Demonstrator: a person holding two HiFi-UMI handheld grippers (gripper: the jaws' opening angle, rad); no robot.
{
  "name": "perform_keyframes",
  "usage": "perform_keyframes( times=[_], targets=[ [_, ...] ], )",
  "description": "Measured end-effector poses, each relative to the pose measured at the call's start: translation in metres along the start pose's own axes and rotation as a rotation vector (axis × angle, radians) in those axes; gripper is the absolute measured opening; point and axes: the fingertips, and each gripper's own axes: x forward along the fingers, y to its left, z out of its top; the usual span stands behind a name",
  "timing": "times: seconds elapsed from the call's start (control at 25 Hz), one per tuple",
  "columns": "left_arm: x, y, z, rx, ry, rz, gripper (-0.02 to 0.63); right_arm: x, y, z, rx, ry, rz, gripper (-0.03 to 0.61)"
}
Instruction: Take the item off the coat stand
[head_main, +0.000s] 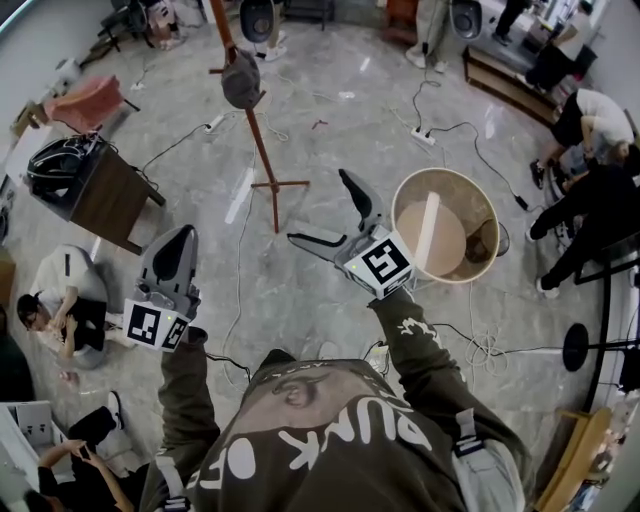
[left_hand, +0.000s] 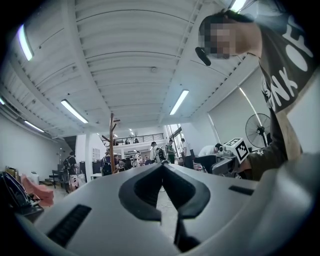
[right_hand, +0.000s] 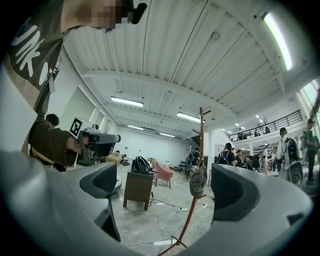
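Observation:
A reddish wooden coat stand (head_main: 262, 150) rises from the marble floor ahead of me. A grey cap (head_main: 241, 80) hangs on one of its pegs. My right gripper (head_main: 318, 207) is held low, just right of the stand's base, jaws spread wide and empty. In the right gripper view the stand (right_hand: 200, 145) and the cap (right_hand: 198, 182) show between the open jaws (right_hand: 162, 185), well beyond them. My left gripper (head_main: 172, 262) hangs further left and nearer me, jaws closed together with nothing in them. Its own view shows the stand (left_hand: 111, 142) far off.
A round beige tub (head_main: 440, 172) stands right of the right gripper. A dark wooden table (head_main: 105, 195) with a black backpack and a pink chair (head_main: 85, 100) are at the left. Cables and a power strip (head_main: 423, 136) cross the floor. People sit along both sides.

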Motion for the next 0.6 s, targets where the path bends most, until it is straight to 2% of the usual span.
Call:
perform_keyframes(
  times=[0.36, 0.6],
  targets=[
    [0.019, 0.014, -0.012, -0.023, 0.023, 0.009, 0.005, 0.012, -0.025, -0.015, 0.02, 0.011, 0.005, 0.574],
    [0.045, 0.048, -0.038, -0.049, 0.015, 0.001, 0.005, 0.046, -0.05, -0.034, 0.019, 0.038, -0.008, 0.574]
  ],
)
